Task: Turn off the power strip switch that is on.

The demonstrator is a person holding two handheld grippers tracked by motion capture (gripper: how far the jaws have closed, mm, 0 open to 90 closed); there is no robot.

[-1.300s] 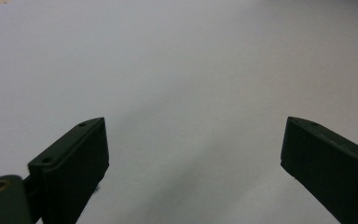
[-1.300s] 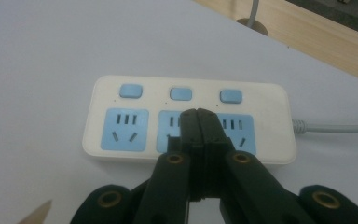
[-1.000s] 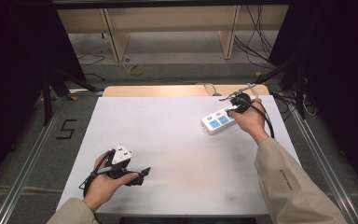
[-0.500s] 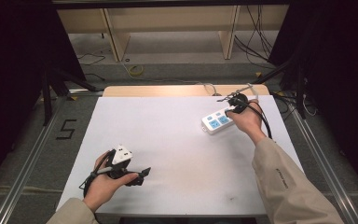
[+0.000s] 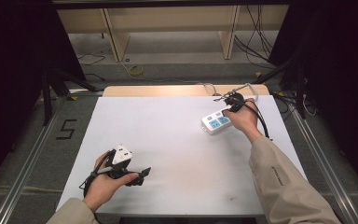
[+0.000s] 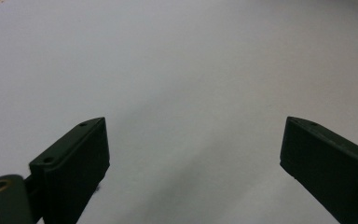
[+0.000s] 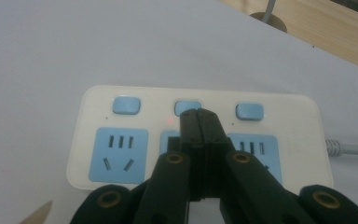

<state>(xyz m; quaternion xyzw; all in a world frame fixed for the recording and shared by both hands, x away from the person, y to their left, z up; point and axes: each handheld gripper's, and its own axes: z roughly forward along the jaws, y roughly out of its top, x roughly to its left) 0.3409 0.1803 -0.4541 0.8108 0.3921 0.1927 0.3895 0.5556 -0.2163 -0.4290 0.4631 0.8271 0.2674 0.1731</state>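
A white power strip (image 5: 217, 122) (image 7: 135, 140) with blue sockets and three blue switch buttons lies at the table's far right. My right gripper (image 7: 199, 114) (image 5: 227, 111) is shut, its jaws pressed together, and its tip rests on the middle button (image 7: 186, 105). A small red light (image 7: 169, 121) glows left of that button. The strip's grey cable (image 7: 352, 148) leaves to the right. My left gripper (image 5: 142, 175) (image 6: 193, 144) is held low over the bare white tabletop at the near left, jaws wide apart with nothing between them.
The white tabletop (image 5: 177, 140) has a strip of bare wood (image 5: 168, 90) along its far edge. Metal rails (image 5: 324, 163) run down both sides. Shelving legs and loose cables (image 5: 256, 42) lie on the floor beyond the table.
My right hand has shifted slightly left and nearer over the power strip. The left gripper has not moved.
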